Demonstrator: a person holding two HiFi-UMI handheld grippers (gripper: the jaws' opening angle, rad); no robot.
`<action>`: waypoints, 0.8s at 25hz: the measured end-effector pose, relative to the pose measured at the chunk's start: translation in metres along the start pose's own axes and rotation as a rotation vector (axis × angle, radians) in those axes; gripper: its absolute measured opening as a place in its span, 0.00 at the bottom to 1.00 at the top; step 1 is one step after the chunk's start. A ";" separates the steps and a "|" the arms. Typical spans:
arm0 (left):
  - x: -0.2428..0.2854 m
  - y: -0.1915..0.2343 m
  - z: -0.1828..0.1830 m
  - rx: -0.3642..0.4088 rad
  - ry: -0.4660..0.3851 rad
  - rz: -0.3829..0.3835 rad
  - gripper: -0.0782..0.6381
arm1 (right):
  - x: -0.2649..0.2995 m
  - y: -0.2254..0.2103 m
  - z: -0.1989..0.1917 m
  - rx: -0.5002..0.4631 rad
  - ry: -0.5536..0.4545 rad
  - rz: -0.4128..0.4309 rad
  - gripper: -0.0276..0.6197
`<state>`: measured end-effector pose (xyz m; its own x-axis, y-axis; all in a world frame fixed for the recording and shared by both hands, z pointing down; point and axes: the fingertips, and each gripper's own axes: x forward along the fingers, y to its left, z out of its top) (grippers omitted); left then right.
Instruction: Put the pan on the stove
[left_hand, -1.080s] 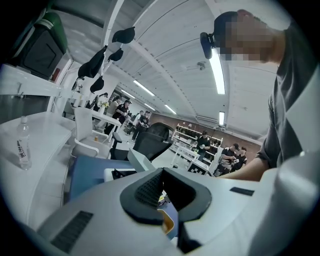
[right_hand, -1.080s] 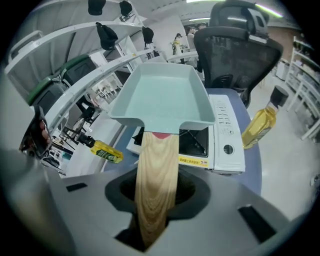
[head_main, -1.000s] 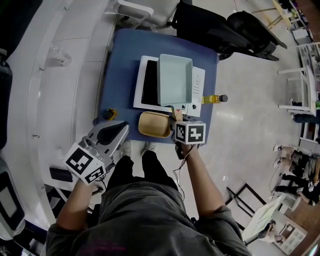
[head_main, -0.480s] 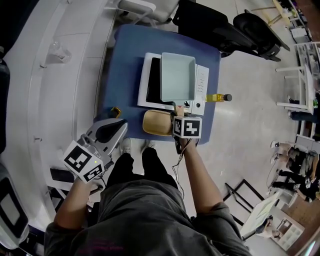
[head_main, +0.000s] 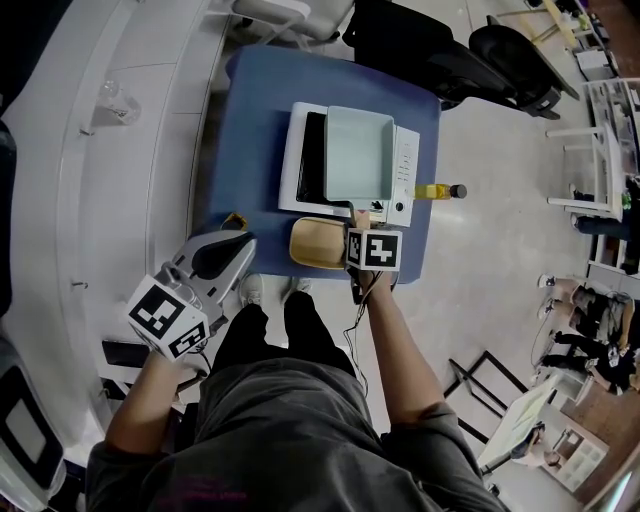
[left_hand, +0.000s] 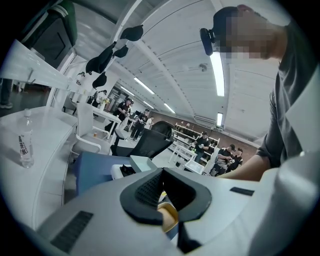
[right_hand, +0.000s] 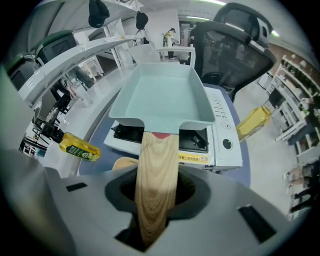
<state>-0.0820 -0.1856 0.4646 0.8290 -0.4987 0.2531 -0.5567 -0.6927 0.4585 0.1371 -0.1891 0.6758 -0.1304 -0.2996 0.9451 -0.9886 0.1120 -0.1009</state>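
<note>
A pale green rectangular pan with a wooden handle is over the black top of the white stove on the blue table. My right gripper is shut on that handle at the stove's near edge. In the right gripper view the pan covers most of the stove. Whether it rests on the stove I cannot tell. My left gripper hangs off the table's near left corner, its jaws shut with nothing in them.
A tan wooden dish lies just left of my right gripper. One oil bottle lies at the table's right edge, a small yellow bottle at its near left corner. White counter with a water bottle at left; black chairs behind.
The pan has squared up slightly with the stove, my right gripper still holding its handle. The left gripper has hardly moved.
</note>
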 end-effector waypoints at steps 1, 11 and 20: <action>0.000 0.000 0.001 -0.002 -0.001 -0.003 0.11 | 0.000 0.000 0.000 0.000 0.005 -0.005 0.20; -0.007 0.003 0.001 -0.009 -0.011 -0.016 0.11 | 0.004 0.002 0.001 0.029 0.033 -0.059 0.20; -0.015 0.002 -0.001 -0.009 -0.021 -0.032 0.11 | 0.007 0.009 -0.002 0.048 0.065 -0.087 0.21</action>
<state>-0.0958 -0.1792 0.4622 0.8448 -0.4875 0.2207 -0.5298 -0.7033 0.4740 0.1274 -0.1883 0.6817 -0.0401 -0.2435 0.9691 -0.9986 0.0425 -0.0306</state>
